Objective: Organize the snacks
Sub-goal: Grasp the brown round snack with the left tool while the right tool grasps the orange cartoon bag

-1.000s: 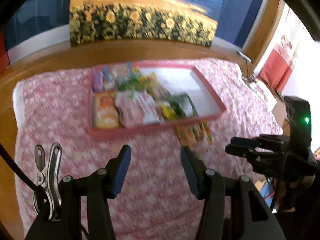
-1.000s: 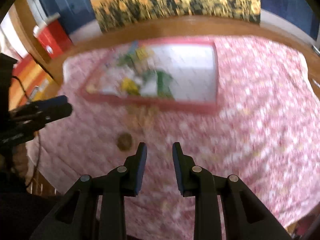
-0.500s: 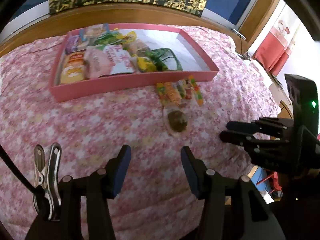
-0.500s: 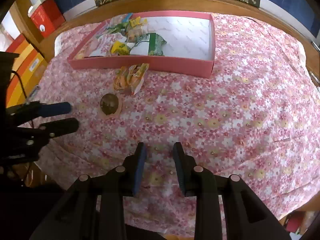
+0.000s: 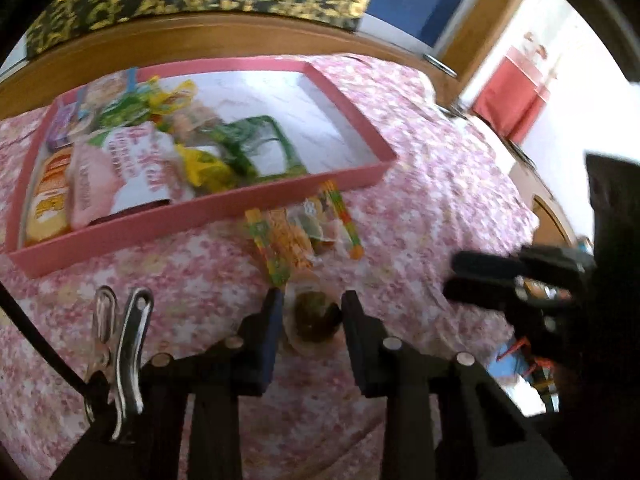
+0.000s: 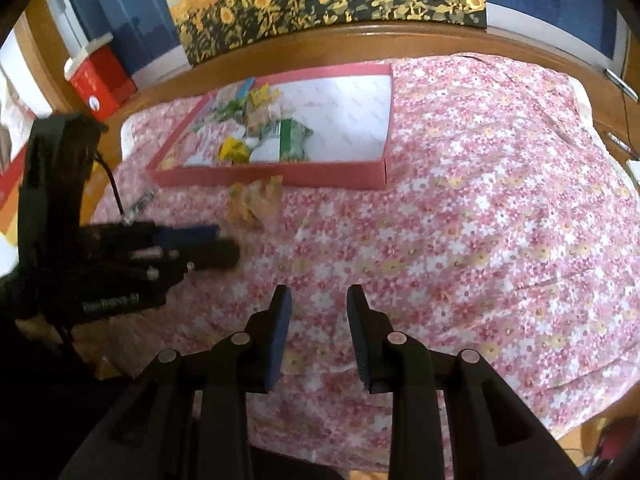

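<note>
My left tool (image 5: 310, 312) is closing around the round brown snack (image 5: 316, 316), which sits right between its fingers. My right tool (image 6: 318, 312) waits beside it, a little open and empty.

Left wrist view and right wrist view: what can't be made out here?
- Round snack: left wrist view, between the closing jaws of the left gripper; motion blur hides pad contact. In the right wrist view that gripper covers it.
- Loose packets before the pink tray: blurred, labels unreadable.
- Snacks in the tray: overlapping, count unclear.
- Right gripper: nothing between its jaws.
</note>
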Available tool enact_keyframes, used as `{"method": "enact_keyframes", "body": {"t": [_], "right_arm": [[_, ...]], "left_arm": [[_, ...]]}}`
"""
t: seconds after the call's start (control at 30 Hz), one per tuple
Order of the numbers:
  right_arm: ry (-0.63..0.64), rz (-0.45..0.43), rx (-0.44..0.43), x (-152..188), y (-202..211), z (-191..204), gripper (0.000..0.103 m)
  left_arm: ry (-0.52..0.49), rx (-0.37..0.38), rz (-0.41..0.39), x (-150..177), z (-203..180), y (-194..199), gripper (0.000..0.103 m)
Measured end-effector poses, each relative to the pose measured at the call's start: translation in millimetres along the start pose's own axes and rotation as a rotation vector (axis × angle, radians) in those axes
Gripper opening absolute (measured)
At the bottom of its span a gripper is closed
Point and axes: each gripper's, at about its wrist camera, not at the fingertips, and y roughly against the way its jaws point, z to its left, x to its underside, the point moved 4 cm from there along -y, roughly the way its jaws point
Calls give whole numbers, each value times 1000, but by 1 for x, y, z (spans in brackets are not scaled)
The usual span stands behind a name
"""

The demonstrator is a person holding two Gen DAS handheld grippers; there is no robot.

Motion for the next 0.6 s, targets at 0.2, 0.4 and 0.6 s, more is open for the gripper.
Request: {"method": "enact_keyframes", "body": {"t": [0.2, 0.4, 0.6], "right_arm": [[25, -12, -58, -20, -12, 11, 34], [86, -1, -112, -46, -39, 36, 61], [125, 50, -96, -62, -75, 57, 73]], "left_arm": [[30, -28, -18, 11, 8, 14, 29], [128, -104, -64, 28, 36, 46, 30], [230, -168, -127, 47, 64, 78, 30]]}}
